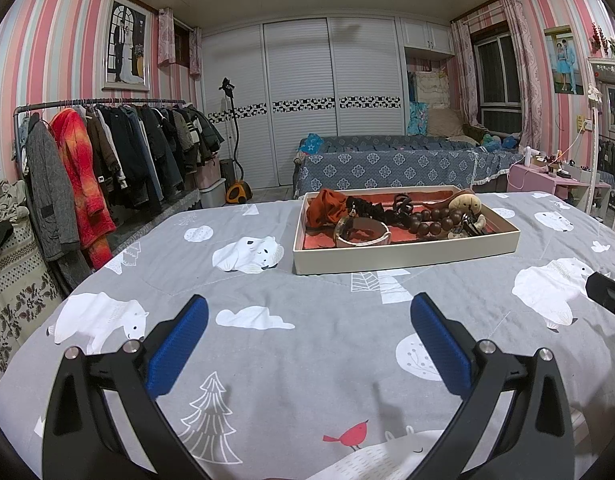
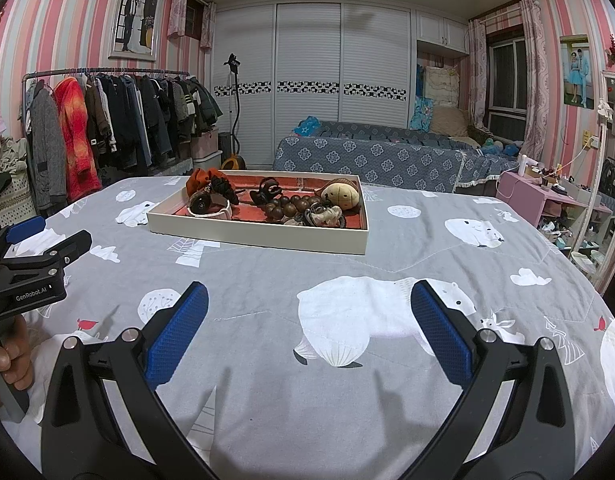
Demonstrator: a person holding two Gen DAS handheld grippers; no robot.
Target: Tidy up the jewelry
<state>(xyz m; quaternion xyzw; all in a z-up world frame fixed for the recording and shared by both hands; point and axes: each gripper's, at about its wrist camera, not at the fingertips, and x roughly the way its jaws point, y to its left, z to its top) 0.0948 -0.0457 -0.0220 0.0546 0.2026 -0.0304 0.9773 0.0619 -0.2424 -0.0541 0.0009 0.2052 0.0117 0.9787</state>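
Hovering over the grey bedspread printed with polar bears, the left gripper has its blue-padded fingers spread wide and holds nothing. The right gripper hangs the same way over the cover, jaws wide and empty. Well ahead of both sits a shallow white tray with a red lining, lying flat on the bedspread. Inside it lie an orange scrunchie, a watch with a pale strap, a black hair claw, a string of dark wooden beads and a beige plush charm. A hand grips the left gripper's handle, seen in the right wrist view.
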